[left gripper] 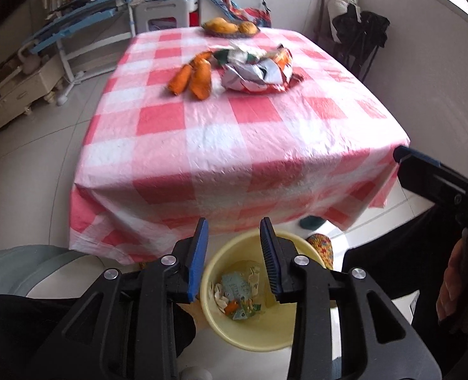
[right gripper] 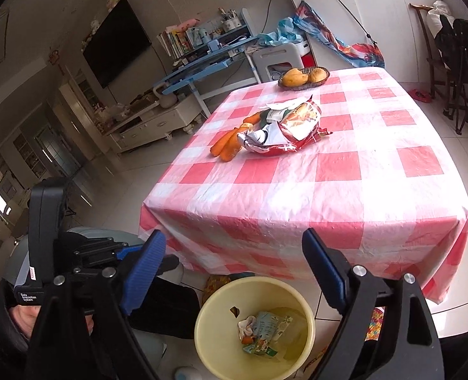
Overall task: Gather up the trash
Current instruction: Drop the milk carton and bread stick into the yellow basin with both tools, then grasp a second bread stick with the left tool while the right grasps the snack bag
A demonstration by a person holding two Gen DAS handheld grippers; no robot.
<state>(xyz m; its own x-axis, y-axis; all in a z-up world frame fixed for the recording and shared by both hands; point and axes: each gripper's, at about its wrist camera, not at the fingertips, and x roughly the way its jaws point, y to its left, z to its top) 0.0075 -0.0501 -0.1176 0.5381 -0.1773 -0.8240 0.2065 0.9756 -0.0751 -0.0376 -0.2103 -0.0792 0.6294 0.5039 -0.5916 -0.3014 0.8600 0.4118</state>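
while left gripper [left gripper: 234, 255] gapes, bin [left gripper: 289, 332] below

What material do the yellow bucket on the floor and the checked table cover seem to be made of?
Yellow bucket: probably plastic, smooth and slightly glossy, with a thin moulded rim. Checked table cover: likely thin plastic sheet rather than cloth; it shines and shows fine crinkles, and its corners hang in stiff folds.
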